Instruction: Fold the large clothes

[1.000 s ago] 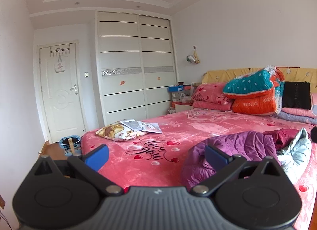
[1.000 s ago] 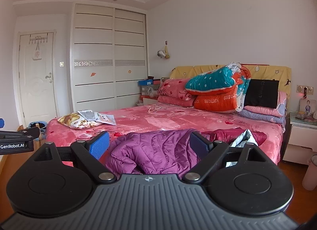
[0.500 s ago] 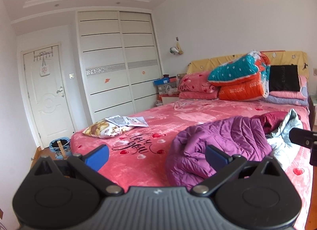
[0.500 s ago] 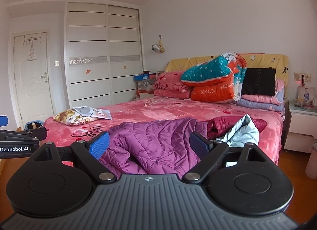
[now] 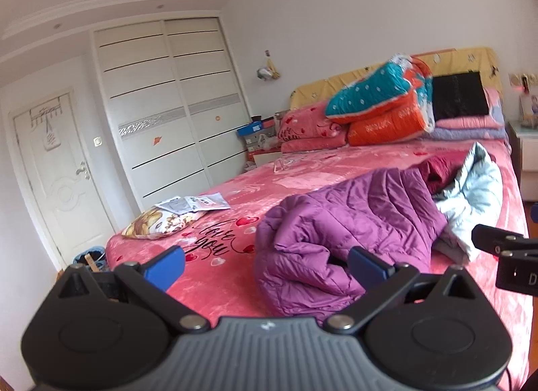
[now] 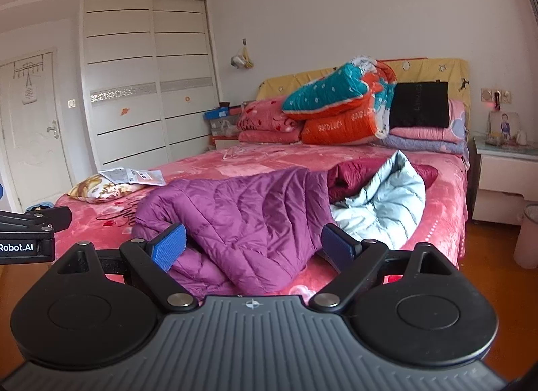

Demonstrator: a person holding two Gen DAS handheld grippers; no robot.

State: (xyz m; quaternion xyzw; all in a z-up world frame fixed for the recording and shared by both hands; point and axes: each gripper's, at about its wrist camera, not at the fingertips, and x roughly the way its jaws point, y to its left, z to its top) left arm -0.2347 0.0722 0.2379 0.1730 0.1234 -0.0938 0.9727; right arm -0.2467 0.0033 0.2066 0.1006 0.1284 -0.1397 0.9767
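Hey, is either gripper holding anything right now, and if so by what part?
Nothing is held. The left gripper and right gripper are both open, short of the purple jacket on the bed.

Left tool: spread wide, blue-padded fingers well apart, nothing between them, body rolled so the view tilts. Also seen at the left edge of the right wrist view, level with the other and just beside it. Right tool: likewise spread wide, blue pads empty, held level and pointing forward. Seen too at the right edge of the left wrist view, only partly in frame.
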